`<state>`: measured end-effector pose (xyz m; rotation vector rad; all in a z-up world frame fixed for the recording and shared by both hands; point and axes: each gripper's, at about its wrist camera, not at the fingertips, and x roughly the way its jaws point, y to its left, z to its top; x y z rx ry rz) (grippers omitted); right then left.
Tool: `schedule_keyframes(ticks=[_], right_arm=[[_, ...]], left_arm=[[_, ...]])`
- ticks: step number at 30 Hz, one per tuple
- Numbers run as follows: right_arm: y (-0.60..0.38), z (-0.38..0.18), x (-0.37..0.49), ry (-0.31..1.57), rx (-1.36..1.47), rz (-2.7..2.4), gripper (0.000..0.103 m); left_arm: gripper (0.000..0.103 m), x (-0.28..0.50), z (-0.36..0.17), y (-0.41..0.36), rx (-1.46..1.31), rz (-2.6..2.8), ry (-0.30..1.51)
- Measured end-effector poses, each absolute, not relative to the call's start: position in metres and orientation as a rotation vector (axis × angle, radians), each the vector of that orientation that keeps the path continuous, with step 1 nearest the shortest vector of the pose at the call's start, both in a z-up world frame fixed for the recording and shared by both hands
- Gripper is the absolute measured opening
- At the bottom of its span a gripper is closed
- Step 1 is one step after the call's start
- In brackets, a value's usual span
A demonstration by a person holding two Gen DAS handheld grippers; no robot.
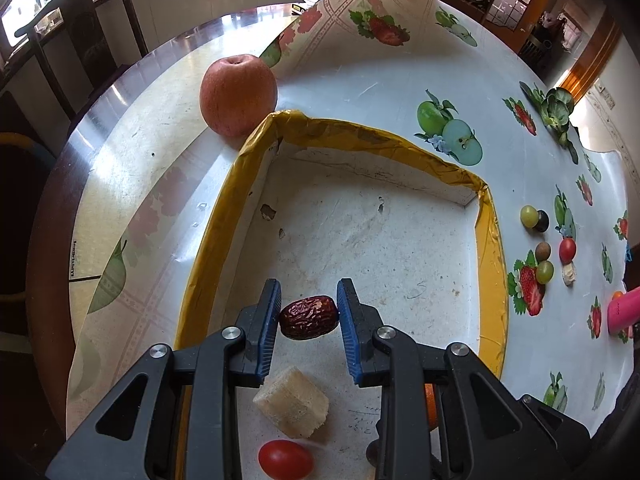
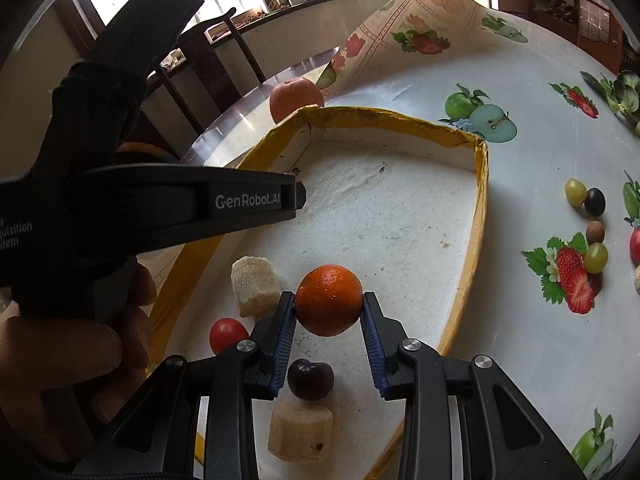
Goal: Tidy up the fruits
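A shallow white tray with a yellow taped rim (image 1: 490, 240) (image 2: 482, 184) lies on the table. My left gripper (image 1: 308, 312) is shut on a dark red date (image 1: 309, 317) just above the tray floor. My right gripper (image 2: 329, 310) is shut on a small orange (image 2: 329, 300) over the tray's near part. In the tray lie a pale banana chunk (image 1: 292, 402) (image 2: 256, 286), a cherry tomato (image 1: 285, 459) (image 2: 227, 334), a dark cherry (image 2: 311, 378) and a second banana piece (image 2: 300, 432).
A large apple (image 1: 238, 94) (image 2: 296, 98) stands outside the tray's far corner. Loose grapes and small fruits (image 1: 538, 236) (image 2: 588, 216) lie on the fruit-print tablecloth to the right. A pink object (image 1: 624, 310) sits at the right edge. The left gripper's body (image 2: 160, 204) crosses the right wrist view.
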<state>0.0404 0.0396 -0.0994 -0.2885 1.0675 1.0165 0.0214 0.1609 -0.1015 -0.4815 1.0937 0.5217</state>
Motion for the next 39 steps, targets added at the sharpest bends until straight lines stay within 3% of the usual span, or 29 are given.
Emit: schedule_keyframes(ticks=[9,11,13,15,28,39], right_arm=[[0.047,-0.118,0.039,1.111,-0.330,1.001,0.035],[0.044,-0.115,0.039,1.114,-0.319,1.006,0.042],[0.040,-0.110,0.039,1.104,-0.307,1.009,0.044],[0.034,-0.102,0.038,1.094,-0.297,1.010,0.044],[-0.028,-0.058,0.046,1.036,-0.191,0.949,0.045],[-0.106,-0.059,0.078,1.050,-0.111,0.793,0.045]], left_arm=[[0.028,0.020,-0.119,0.160,-0.473,0.557,1.161],[0.032,0.016,-0.114,0.160,-0.486,0.560,1.147],[0.046,0.012,-0.107,0.160,-0.486,0.572,1.129],[0.050,0.009,-0.099,0.158,-0.487,0.573,1.109],[0.050,0.010,-0.066,0.128,-0.496,0.506,1.046],[0.050,0.041,-0.052,0.066,-0.463,0.365,1.037]])
